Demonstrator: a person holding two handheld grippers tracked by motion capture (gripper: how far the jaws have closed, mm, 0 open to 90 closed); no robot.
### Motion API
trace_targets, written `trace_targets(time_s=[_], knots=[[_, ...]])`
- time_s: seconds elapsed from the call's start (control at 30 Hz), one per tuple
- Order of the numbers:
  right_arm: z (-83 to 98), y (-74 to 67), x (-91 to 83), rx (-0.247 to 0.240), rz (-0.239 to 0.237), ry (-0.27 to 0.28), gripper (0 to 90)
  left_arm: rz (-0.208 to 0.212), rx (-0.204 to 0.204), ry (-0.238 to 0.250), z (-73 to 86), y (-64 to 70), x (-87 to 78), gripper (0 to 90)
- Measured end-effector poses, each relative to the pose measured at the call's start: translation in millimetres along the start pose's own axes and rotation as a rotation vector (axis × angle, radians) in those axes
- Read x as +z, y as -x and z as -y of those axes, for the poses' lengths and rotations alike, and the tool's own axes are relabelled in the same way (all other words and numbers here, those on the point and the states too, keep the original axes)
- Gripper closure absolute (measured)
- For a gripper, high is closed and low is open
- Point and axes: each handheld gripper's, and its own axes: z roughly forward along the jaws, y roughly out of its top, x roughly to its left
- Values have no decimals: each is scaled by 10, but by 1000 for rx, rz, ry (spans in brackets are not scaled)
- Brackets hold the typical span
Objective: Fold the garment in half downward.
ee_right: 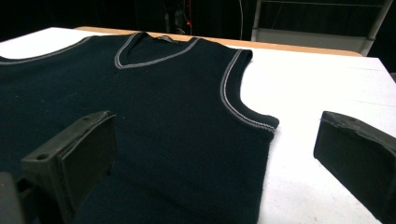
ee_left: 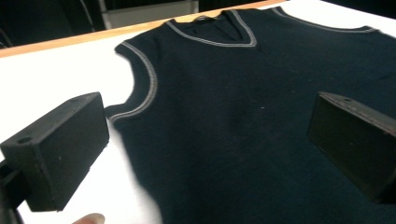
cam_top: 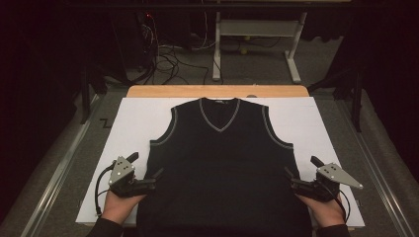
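A dark sleeveless V-neck vest (cam_top: pixel 220 158) with pale trim lies flat on a white board (cam_top: pixel 133 123), neckline pointing away from me. My left gripper (cam_top: pixel 146 165) is open at the vest's lower left edge, with one jaw over the board and the other over the fabric. In the left gripper view the vest (ee_left: pixel 243 116) spreads between the parted jaws of that gripper (ee_left: pixel 205 140). My right gripper (cam_top: pixel 302 166) is open at the lower right edge. In the right gripper view its jaws (ee_right: pixel 215 140) straddle the side seam of the vest (ee_right: pixel 154 126). Neither grips anything.
The board rests on a wooden table whose far edge (cam_top: pixel 217 91) shows beyond the collar. Metal rails (cam_top: pixel 54 173) run along both sides. On the floor behind are tangled cables (cam_top: pixel 168 59) and a white table frame (cam_top: pixel 257 29).
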Motion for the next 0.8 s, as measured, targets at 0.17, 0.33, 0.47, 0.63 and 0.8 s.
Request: trace_targets(time_s=[0.17, 0.33, 0.47, 0.63, 0.8], knots=[[4, 16, -6, 10, -18, 0, 1, 30, -31, -19, 24, -17, 46, 0], [-1, 2, 3, -4, -23, -2, 2, 4, -44, 10, 34, -37, 19, 0], [-32, -26, 12, -41, -24, 10, 1, 32, -75, 9, 28, -61, 15, 0], [-38, -57, 12, -49, -20, 6, 1, 38, -70, -1, 11, -59, 7, 0], [-42, -99, 43, -57, -22, -7, 1, -10, -59, -73, -8, -92, 59, 0]])
